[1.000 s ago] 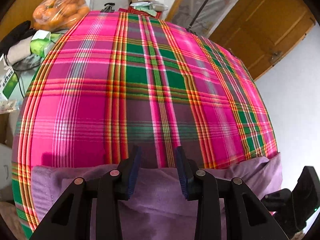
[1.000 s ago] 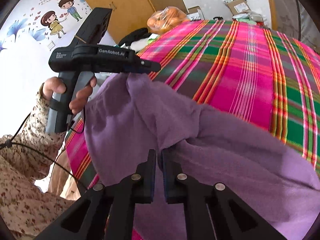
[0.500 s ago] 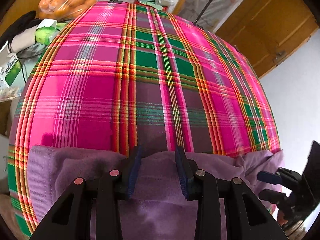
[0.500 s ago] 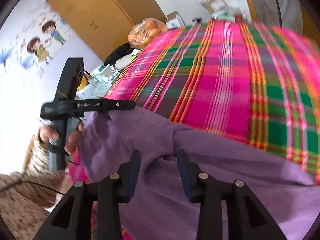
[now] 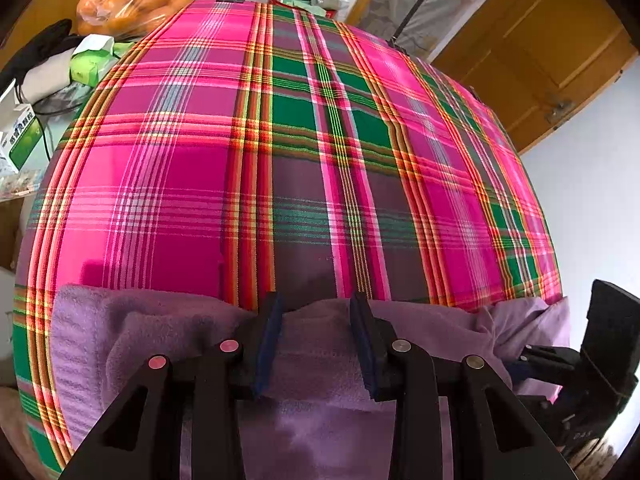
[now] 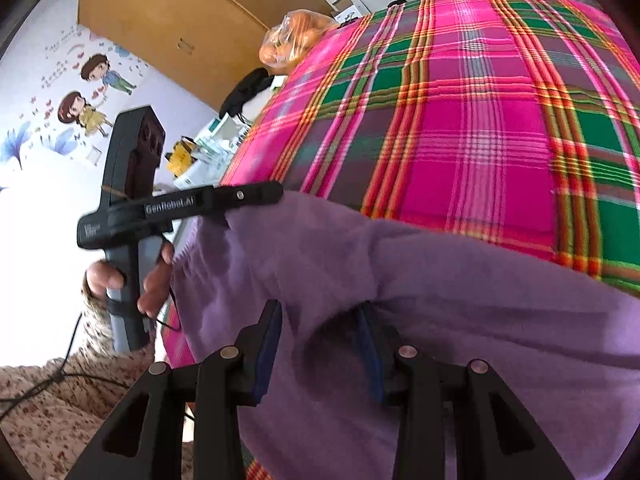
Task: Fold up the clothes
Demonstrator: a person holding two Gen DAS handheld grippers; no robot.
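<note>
Both my grippers stand open now, nothing pinched. The left gripper (image 5: 316,336) hovers over the purple garment (image 5: 160,332), which lies bunched along the bottom of the frame at the near edge of the plaid cloth (image 5: 280,160). My right gripper (image 6: 318,354) straddles a rumpled ridge of it. I'd say no neat fold shows yet; most remains.
</note>
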